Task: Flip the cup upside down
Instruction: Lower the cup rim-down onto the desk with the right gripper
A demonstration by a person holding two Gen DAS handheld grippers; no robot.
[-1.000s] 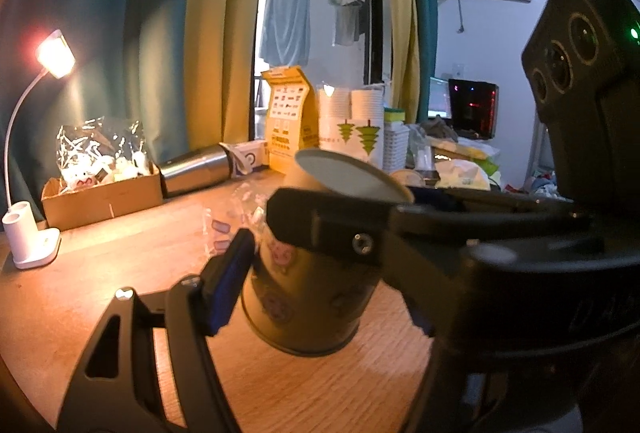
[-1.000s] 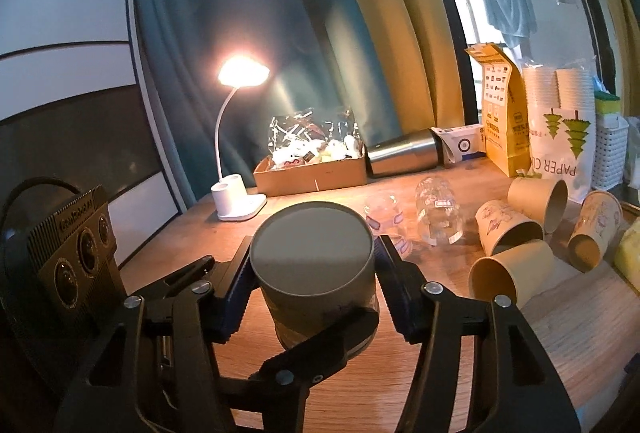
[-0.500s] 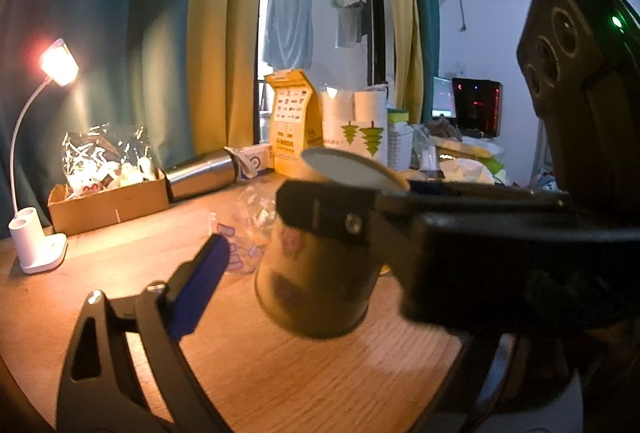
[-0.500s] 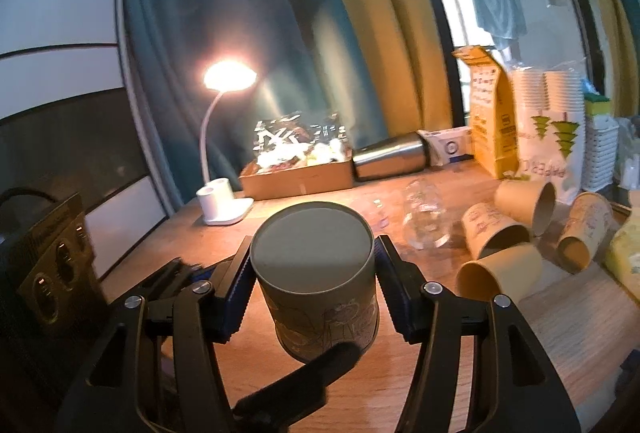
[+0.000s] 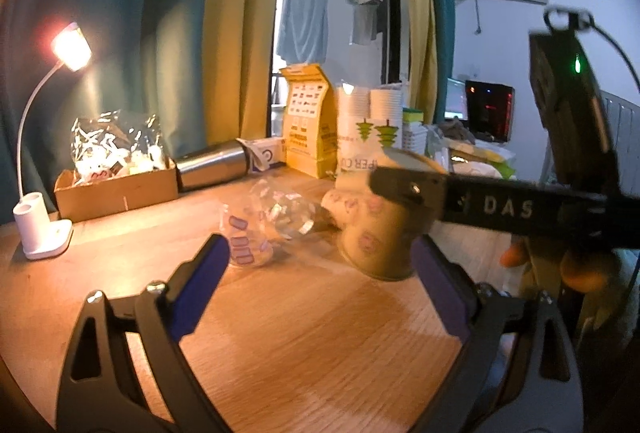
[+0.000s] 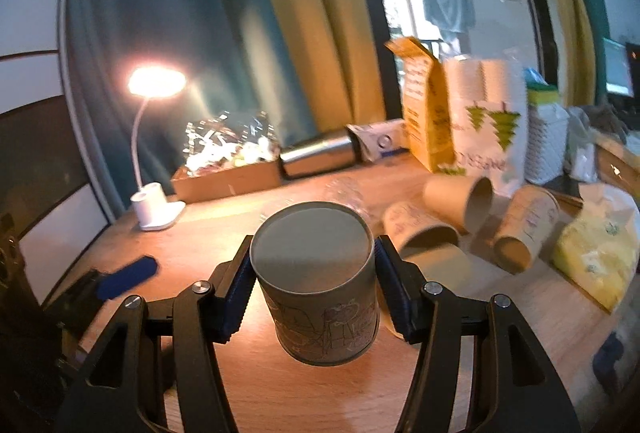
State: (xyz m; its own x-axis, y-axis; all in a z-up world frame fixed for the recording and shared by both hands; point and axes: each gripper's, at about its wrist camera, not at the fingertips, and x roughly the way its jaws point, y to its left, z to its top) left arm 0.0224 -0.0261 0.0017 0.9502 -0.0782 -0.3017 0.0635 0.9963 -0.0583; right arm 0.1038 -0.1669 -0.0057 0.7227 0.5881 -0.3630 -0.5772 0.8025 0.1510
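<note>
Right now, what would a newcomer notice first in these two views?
First, the paper cup, base up, clamped in the right hand-held gripper above the wooden table at the centre of the right wrist view. Next, the lit desk lamp glowing at the back left. Then the left hand-held gripper, open and holding nothing, with more paper cups lying on their sides to the right.
</note>
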